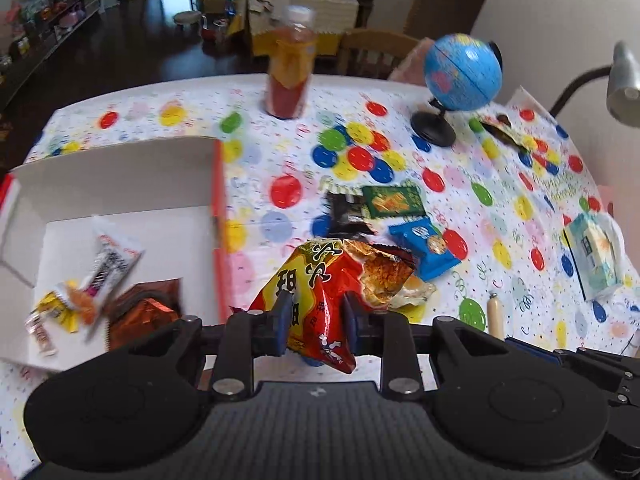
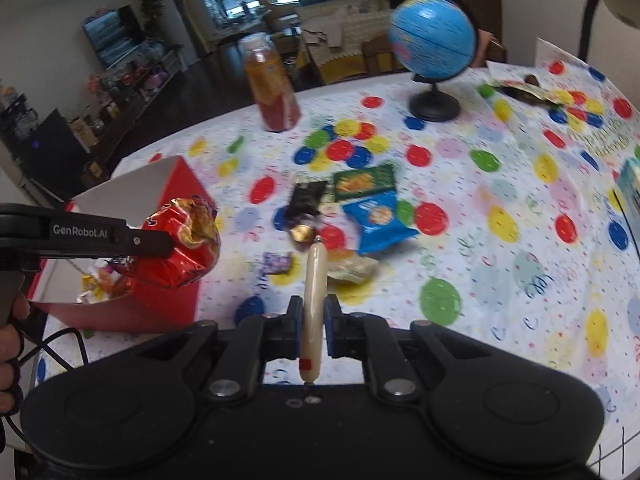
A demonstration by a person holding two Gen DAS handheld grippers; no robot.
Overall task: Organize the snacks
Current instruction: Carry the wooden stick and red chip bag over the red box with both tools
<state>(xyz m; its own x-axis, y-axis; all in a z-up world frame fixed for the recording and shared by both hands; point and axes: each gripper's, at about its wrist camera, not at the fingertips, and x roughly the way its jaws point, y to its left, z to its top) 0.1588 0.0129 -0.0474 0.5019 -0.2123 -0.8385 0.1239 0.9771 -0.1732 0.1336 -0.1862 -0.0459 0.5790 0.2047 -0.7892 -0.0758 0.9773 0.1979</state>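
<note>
Red snack bag pinched in left gripper jaws, lifted just beside the white box. Right gripper jaws clamped on a pale sausage stick, above the spotted worktop.

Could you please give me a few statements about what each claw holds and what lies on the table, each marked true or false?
1. The left claw grips a red snack bag. True.
2. The right claw is empty. False: it is shut on a pale sausage stick.
3. The white box with red sides already holds several snacks. True.
4. The blue snack packet lies inside the box. False: it lies on the spotted tablecloth, beside the green packet.
5. The globe lies on its side. False: it stands upright on its black base.
</note>
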